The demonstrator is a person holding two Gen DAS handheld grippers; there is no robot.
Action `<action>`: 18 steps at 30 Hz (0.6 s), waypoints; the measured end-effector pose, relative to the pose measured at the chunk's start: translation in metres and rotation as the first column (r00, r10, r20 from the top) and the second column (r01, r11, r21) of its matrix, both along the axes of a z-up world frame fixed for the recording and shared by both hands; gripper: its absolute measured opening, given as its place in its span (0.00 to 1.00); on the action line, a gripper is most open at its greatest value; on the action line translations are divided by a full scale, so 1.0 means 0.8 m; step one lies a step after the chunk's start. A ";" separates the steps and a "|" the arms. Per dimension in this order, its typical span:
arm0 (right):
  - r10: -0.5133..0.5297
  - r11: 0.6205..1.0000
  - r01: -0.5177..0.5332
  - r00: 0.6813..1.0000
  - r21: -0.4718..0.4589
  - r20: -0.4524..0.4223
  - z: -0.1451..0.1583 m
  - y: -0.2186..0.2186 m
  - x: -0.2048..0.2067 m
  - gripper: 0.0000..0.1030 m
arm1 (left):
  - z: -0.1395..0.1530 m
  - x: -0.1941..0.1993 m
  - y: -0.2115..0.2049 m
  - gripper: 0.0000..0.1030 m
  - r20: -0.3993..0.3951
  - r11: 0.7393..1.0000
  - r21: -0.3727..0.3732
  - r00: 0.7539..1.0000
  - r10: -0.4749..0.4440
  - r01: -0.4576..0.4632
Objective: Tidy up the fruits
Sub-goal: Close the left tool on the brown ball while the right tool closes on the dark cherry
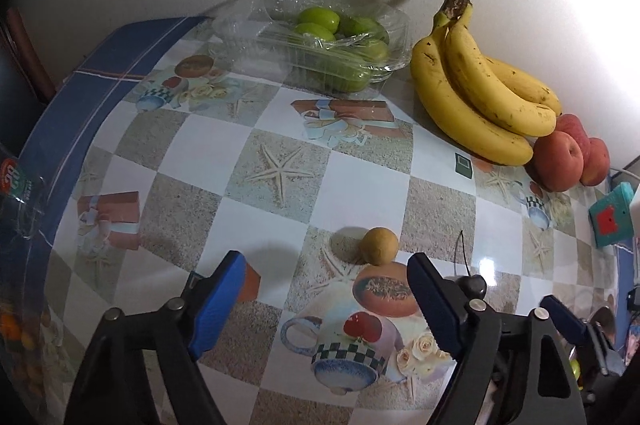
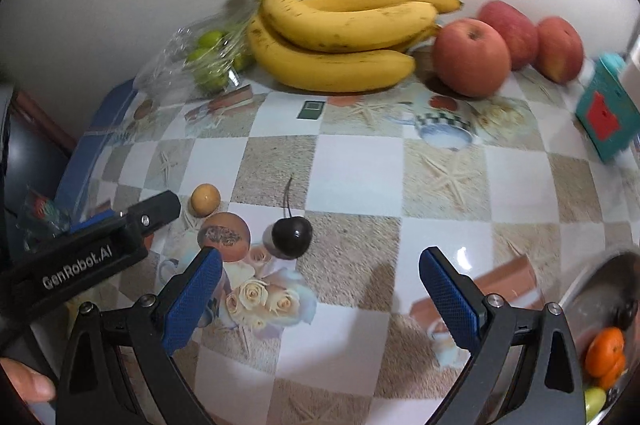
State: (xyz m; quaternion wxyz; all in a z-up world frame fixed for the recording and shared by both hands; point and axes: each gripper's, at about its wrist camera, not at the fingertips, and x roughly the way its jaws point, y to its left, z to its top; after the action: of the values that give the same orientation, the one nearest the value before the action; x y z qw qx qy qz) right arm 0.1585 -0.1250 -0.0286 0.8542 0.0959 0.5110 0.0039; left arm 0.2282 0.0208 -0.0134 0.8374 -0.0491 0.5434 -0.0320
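L tongs (image 1: 324, 301) apart, nothing between the pads; small tan round fruit (image 1: 379, 246) sits on the counter (image 1: 276, 225) just ahead of them, slightly toward the R finger. R tongs (image 2: 320, 293) also wide apart & empty; dark cherry (image 2: 292, 237) w/ upright stem lies just ahead, nearer the L finger than centre. The two small fruits are near each other, so both tools crowd the same patch: in the R view the L tool's black body reaches in beside the tan fruit.

Risks, as I judge them: tools bumping each other; a finger tip nudging a round fruit so it rolls off over the glossy cloth; pads closing off-centre & squirting the cherry out or bruising it; stem snagging.

Pose: both tools tilt steeply down at the counter, side by side, L one just left of R. A fingertip shows at the R view's lower-left edge.

Further out: bananas (image 2: 332, 37), red apples (image 2: 472, 57), green fruit in a clear tray (image 1: 320, 41) along the wall; metal bowl (image 2: 592, 289) w/ oranges at R.
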 end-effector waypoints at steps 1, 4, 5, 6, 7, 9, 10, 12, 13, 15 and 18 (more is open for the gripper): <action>0.011 1.000 -0.011 1.000 -0.004 0.000 -0.003 0.004 0.003 0.96 | -0.001 0.002 -0.002 0.82 -0.005 1.000 -0.003 1.000 -0.003 0.003; 0.042 0.999 -0.042 0.999 -0.021 0.005 -0.011 0.016 0.010 0.96 | -0.004 0.008 -0.012 0.80 -0.006 0.999 -0.027 0.999 -0.032 0.032; 0.047 0.999 -0.047 0.999 -0.028 0.006 -0.013 0.019 0.012 0.96 | -0.005 0.010 -0.016 0.78 -0.009 0.999 -0.035 0.999 -0.039 0.039; 0.054 0.998 -0.054 0.999 -0.037 0.005 -0.016 0.022 0.014 0.96 | -0.007 0.011 -0.019 0.73 -0.012 0.998 -0.042 0.999 -0.045 0.045; 0.060 0.997 -0.059 0.998 -0.039 0.005 -0.017 0.024 0.015 0.96 | -0.012 0.014 -0.024 0.72 -0.019 0.997 -0.046 0.998 -0.056 0.055; 0.066 0.997 -0.066 0.998 -0.043 0.002 -0.020 0.027 0.016 0.95 | -0.020 0.019 -0.030 0.70 -0.030 0.997 -0.024 0.997 -0.073 0.072; 0.069 0.997 -0.069 0.998 -0.046 0.002 -0.021 0.027 0.017 0.93 | -0.024 0.020 -0.032 0.62 -0.037 0.997 -0.015 0.996 -0.078 0.078; 0.065 0.996 -0.065 0.998 -0.059 -0.002 -0.024 0.027 0.020 0.80 | -0.033 0.023 -0.033 0.57 -0.054 0.996 -0.028 0.995 -0.088 0.086; 0.065 0.996 -0.065 0.998 -0.059 -0.003 -0.025 0.026 0.019 0.77 | -0.037 0.024 -0.032 0.55 -0.063 0.996 -0.036 0.994 -0.086 0.084; 0.063 0.997 -0.063 0.998 -0.053 -0.007 -0.027 0.025 0.021 0.69 | -0.042 0.027 -0.030 0.50 -0.064 0.997 -0.033 0.995 -0.078 0.076; 0.064 0.996 -0.064 0.998 -0.061 -0.002 -0.028 0.025 0.022 0.60 | -0.042 0.029 -0.029 0.39 -0.055 0.996 -0.040 0.995 -0.082 0.080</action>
State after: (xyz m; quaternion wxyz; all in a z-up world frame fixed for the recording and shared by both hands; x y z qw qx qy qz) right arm 0.1759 -0.1047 -0.0513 0.8562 0.0532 0.5137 0.0158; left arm 0.2517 -0.0025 -0.0468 0.8187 -0.0439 0.5677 -0.0749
